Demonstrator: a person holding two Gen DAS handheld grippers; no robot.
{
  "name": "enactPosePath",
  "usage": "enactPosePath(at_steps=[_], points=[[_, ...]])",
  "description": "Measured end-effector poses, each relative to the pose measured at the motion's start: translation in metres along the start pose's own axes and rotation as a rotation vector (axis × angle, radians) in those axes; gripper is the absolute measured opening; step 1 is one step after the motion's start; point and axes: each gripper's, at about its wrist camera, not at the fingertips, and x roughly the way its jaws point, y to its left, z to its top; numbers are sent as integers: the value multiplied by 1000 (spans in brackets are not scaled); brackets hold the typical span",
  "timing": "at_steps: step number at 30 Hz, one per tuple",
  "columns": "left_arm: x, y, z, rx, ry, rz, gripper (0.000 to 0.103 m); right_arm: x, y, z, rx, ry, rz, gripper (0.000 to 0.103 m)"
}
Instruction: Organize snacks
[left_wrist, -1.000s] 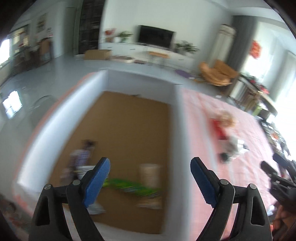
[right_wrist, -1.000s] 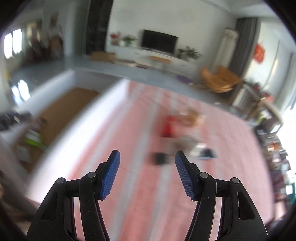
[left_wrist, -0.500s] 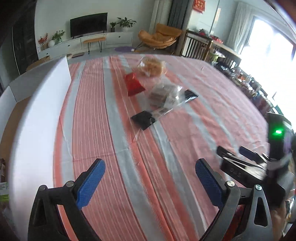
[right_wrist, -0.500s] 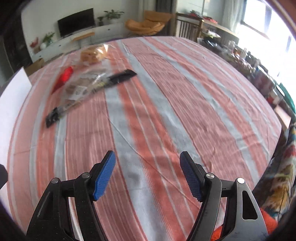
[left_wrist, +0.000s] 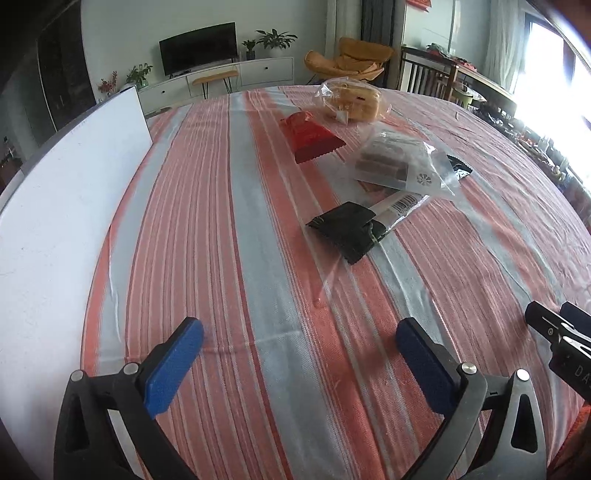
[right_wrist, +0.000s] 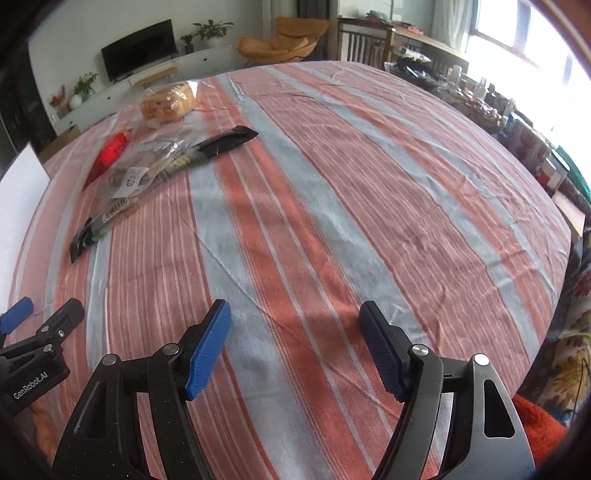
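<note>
Four snacks lie together on the striped tablecloth (left_wrist: 240, 280): a clear bag of bread (left_wrist: 351, 99), a red packet (left_wrist: 310, 142), a clear bag of brown biscuits (left_wrist: 395, 160) and a long black packet (left_wrist: 347, 229) partly under that bag. My left gripper (left_wrist: 299, 332) hovers short of the black packet, its jaws opening with nothing between them. Beside it on the right, my right gripper (right_wrist: 295, 314) is open and empty over bare cloth. From there the bread (right_wrist: 168, 101), red packet (right_wrist: 110, 153), biscuit bag (right_wrist: 144, 166) and black packet (right_wrist: 88, 232) lie far left.
A tall white box wall (left_wrist: 66, 206) runs along the table's left side. Cluttered shelves (right_wrist: 524, 122) and a flowered cloth (right_wrist: 569, 332) border the table's right edge. Beyond the table are a television unit (left_wrist: 199, 55) and an orange chair (left_wrist: 351, 59).
Both grippers swung from the white box, where the left looked down on snacks inside, over to the tablecloth and came lower. Both sets of jaws spread wider.
</note>
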Motion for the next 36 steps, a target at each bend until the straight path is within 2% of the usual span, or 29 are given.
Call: enactPosePath(at_steps=[3, 6, 36], points=[[0, 0, 0, 1, 0, 1, 103, -1, 0, -1, 1, -3, 0, 75], [0, 0, 0, 1, 0, 1, 103, -1, -3, 0, 15, 1, -1, 80], [1, 1, 1, -1, 0, 7, 103, -4, -3, -2, 14, 0, -8, 83]])
